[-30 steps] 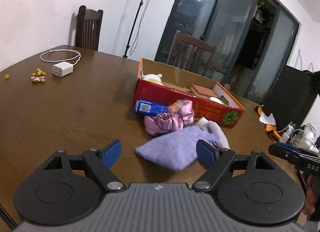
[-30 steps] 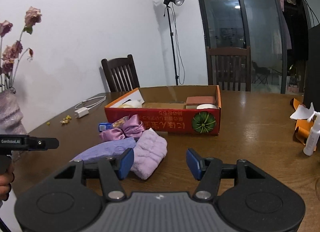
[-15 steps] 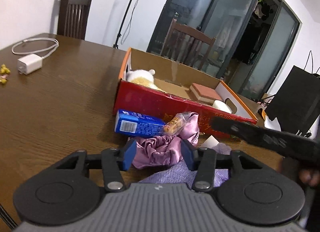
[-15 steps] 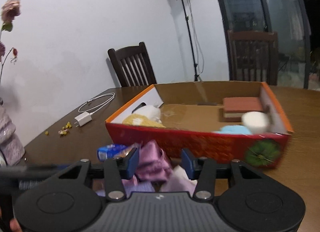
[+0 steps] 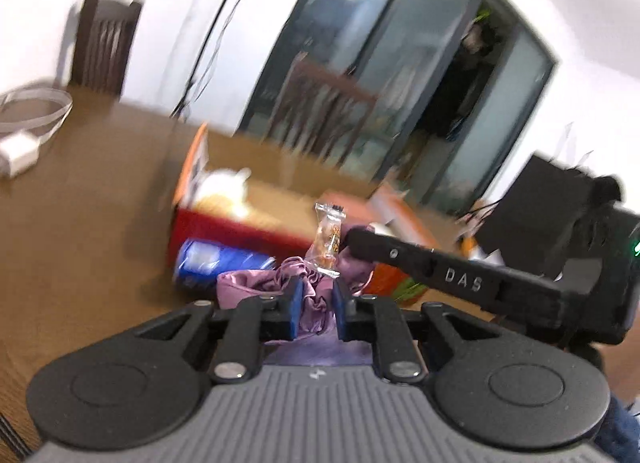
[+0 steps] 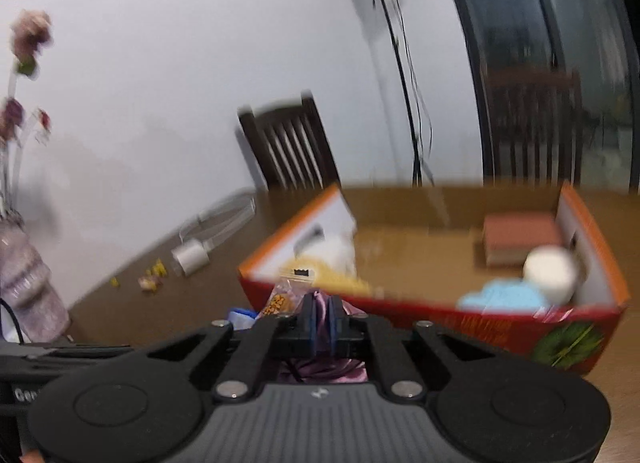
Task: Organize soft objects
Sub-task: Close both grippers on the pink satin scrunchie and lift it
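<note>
A pink satin cloth (image 5: 256,281) lies bunched on the brown table (image 5: 80,223) in front of a red cardboard box (image 5: 224,223). My left gripper (image 5: 316,297) has its blue pads pressed on a fold of this cloth, and its jaws are closing. In the right wrist view my right gripper (image 6: 322,311) is shut on the same pink satin cloth (image 6: 320,373), from the right side. A clear candy wrapper (image 5: 328,239) sticks up from the cloth between the two grippers. A lilac knitted cloth (image 5: 320,353) lies under my left gripper.
A blue carton (image 5: 216,263) lies left of the cloth. The red box (image 6: 480,319) holds a brown sponge (image 6: 520,235), a white ball (image 6: 552,271), a light blue cloth (image 6: 500,297) and a white and yellow plush (image 6: 340,259). A white charger (image 6: 190,257) and a vase (image 6: 24,287) stand at the left.
Both grippers have moved forward to the pink satin cloth and their jaws have gone from wide to closed on it. The candy wrapper now stands up instead of lying flat.
</note>
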The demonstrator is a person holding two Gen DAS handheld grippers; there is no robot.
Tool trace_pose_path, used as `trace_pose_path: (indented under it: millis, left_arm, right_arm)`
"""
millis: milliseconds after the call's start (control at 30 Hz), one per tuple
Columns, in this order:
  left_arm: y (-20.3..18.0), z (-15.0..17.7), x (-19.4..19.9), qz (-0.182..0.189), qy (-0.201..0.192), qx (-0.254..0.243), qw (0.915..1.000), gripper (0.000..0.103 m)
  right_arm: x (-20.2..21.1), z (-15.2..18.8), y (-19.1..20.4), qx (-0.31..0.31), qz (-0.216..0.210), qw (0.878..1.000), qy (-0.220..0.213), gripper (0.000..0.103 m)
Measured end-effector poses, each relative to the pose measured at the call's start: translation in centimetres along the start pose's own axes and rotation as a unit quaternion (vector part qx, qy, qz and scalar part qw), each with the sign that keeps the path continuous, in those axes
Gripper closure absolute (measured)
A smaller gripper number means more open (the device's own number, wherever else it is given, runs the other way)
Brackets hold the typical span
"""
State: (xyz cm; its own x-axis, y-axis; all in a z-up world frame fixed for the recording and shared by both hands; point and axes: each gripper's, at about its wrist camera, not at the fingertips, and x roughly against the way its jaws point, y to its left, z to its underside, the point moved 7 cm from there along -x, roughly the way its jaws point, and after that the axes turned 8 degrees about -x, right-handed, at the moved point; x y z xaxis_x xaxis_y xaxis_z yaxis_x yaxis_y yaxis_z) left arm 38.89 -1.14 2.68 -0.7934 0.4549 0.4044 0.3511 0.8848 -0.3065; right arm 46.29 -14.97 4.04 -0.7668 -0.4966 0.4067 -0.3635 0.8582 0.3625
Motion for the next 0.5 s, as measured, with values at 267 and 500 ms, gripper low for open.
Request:
trace_pose_path:
  millis: [267,500]
  left_arm:
    - [-4.9,2.9,4.2,0.063,0.030,0.000,0.9976,0.087]
    - [-7.0,8.8,3.5,0.033,0.085,-0.019,0.9956,0.074]
  right_arm:
    - [8.7,2.3,-1.6,-0.076,-0.014,0.997,0.018,0.097]
    - [12.2,10.8,-3.6,-0.123,0.029,0.990,0.067,0.097]
